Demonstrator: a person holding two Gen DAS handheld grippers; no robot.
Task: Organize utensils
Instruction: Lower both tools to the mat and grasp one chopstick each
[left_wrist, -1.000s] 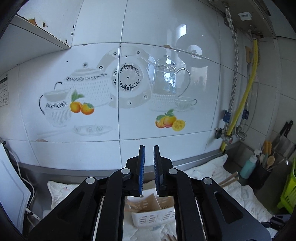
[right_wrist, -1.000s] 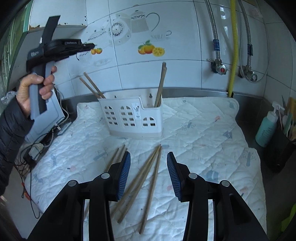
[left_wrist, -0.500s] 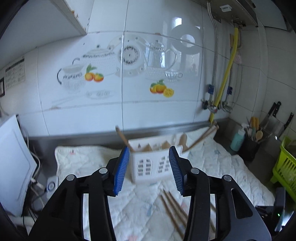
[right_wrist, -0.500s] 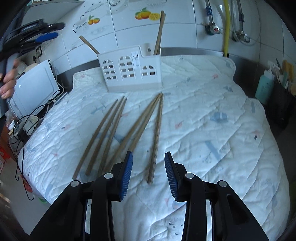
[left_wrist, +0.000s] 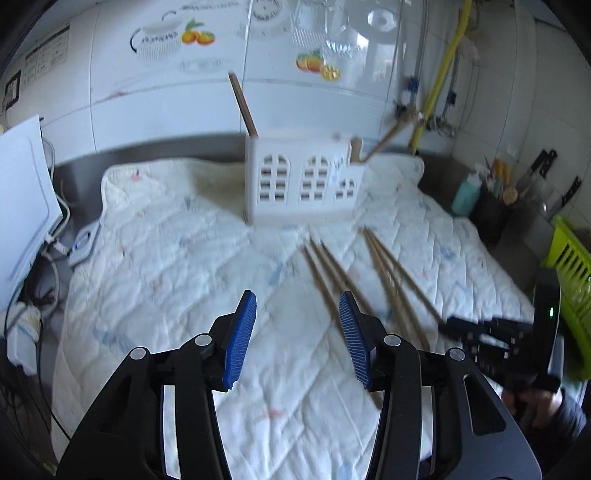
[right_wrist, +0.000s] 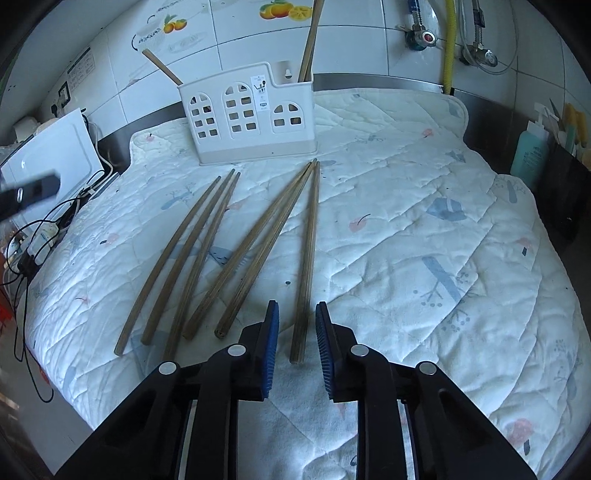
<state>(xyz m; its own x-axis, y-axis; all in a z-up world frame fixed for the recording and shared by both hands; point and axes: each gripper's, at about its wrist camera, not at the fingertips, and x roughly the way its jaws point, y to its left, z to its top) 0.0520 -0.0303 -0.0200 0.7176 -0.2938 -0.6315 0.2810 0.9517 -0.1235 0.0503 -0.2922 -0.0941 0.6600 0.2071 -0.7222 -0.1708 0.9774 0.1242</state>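
Observation:
Several long wooden chopsticks (right_wrist: 221, 247) lie fanned out on a white quilted mat (right_wrist: 424, 229); they also show in the left wrist view (left_wrist: 384, 269). A white slotted utensil holder (right_wrist: 251, 118) stands at the back of the mat with two chopsticks upright in it; it also shows in the left wrist view (left_wrist: 303, 184). My right gripper (right_wrist: 295, 343) is open, low over the mat, its jaws on either side of the near end of the rightmost chopstick (right_wrist: 308, 266). My left gripper (left_wrist: 295, 332) is open and empty above the mat, left of the chopsticks.
A white board and cables (right_wrist: 51, 162) sit at the mat's left edge. A teal bottle (right_wrist: 528, 151) and a dark utensil pot (left_wrist: 491, 214) stand at the right. A green basket (left_wrist: 569, 266) is at the far right. Tiled wall and pipes (right_wrist: 448, 40) stand behind.
My left gripper swung down from facing the wall to over the mat and opened wide. My right gripper came lower and nearer, and now straddles the rightmost chopstick's end.

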